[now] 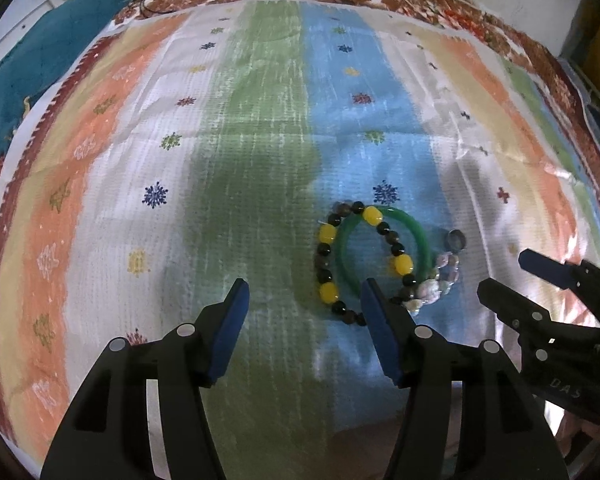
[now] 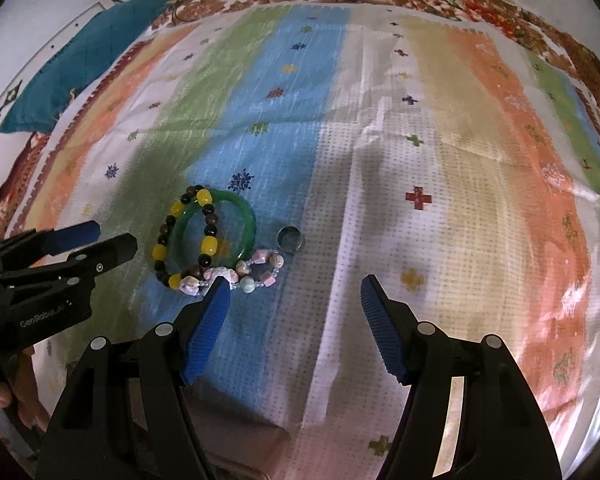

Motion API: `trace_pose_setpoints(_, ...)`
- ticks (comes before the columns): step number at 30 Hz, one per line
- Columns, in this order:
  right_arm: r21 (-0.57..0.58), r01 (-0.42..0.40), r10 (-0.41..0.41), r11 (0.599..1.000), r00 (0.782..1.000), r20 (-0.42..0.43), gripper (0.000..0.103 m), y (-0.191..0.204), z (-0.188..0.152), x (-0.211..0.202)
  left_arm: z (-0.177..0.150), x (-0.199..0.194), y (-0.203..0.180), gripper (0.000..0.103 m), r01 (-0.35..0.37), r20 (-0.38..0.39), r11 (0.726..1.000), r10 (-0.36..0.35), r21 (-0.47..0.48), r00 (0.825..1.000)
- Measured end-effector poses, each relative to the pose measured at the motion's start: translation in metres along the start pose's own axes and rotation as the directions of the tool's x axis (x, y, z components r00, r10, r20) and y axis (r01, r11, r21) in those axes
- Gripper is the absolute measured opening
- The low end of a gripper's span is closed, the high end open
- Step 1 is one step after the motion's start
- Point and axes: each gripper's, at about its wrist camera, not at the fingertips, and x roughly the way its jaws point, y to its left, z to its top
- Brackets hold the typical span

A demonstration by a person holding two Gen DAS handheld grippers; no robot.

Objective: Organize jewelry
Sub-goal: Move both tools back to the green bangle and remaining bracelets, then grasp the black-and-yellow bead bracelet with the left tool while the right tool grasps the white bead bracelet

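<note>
Both my jaws wide, empty: left gripper, right gripper. Green glass bangle, yellow-and-dark beaded bracelet, pastel shell-bead bracelet, small metal ring heaped untouched on striped woven cloth. Sorting not begun.

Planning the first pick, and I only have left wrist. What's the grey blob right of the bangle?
Observer: A small metal ring, lying apart from the bangle.
Operator: Is the pastel bracelet a closed loop?
Observer: Yes. The pastel bracelet is a full loop, and its left end lies against the yellow-bead bracelet.
Operator: Right gripper free?
Observer: The right gripper is open with nothing between its fingers.
</note>
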Motion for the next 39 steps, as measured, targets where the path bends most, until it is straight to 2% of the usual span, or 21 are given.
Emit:
trace_pose_setpoints(7,-0.014,0.013,-0.014,1.000,1.000,-0.020,0.068,-0.001,0.004,0.012,0.003,0.014,0.003,0.058,0.023,-0.028,1.000,-0.023,-0.006,0.999)
trace_pose_setpoints(18,-0.002,0.026,-0.026,1.000,0.998,-0.048,0.068,-0.008,0.010,0.034,0.004,0.037,0.001,0.058,-0.013,-0.049,0.999,0.015,0.038,0.999)
trace_pose_setpoints(22,-0.021,0.034,-0.035,0.999,0.998,-0.048,0.068,-0.006,0.012,0.039,0.002,0.038,0.003,0.058,-0.008,-0.047,0.999,0.010,0.048,0.999)
trace_pose_setpoints(27,-0.046,0.050,-0.053,0.998,0.997,-0.053,0.068,-0.004,0.015,0.042,-0.002,0.041,-0.003,0.058,-0.042,-0.048,0.994,0.048,0.105,0.998)
trace_pose_setpoints(29,-0.053,0.047,-0.049,0.998,0.997,-0.053,0.067,-0.004,0.014,0.042,-0.002,0.042,-0.001,0.057,-0.036,-0.049,0.994,0.041,0.099,0.998)
trace_pose_setpoints(30,-0.052,0.049,-0.051,0.997,0.997,-0.053,0.062,-0.005,0.014,0.042,-0.002,0.041,0.000,0.051,-0.039,-0.051,0.995,0.044,0.094,0.998)
trace_pose_setpoints(31,-0.054,0.069,-0.072,0.996,0.996,-0.053,0.049,-0.006,0.014,0.042,-0.001,0.041,0.002,0.037,-0.043,-0.051,0.996,0.047,0.084,0.998)
trace_pose_setpoints(33,-0.044,0.070,-0.072,0.997,0.996,-0.056,0.032,-0.009,0.015,0.040,0.001,0.040,0.008,0.019,-0.042,-0.055,0.997,0.045,0.065,0.997)
trace_pose_setpoints(34,-0.038,0.066,-0.068,0.997,0.996,-0.059,0.025,-0.012,0.015,0.039,0.001,0.040,0.011,0.013,-0.040,-0.057,0.997,0.044,0.060,0.997)
trace_pose_setpoints(37,-0.037,0.061,-0.064,0.997,0.996,-0.060,0.014,-0.015,0.013,0.038,0.001,0.040,0.016,0.011,-0.031,-0.060,0.998,0.034,0.055,0.998)
trace_pose_setpoints(39,-0.034,0.057,-0.059,0.998,0.996,-0.060,0.011,-0.016,0.012,0.035,0.001,0.038,0.018,0.011,-0.027,-0.063,0.999,0.030,0.046,0.998)
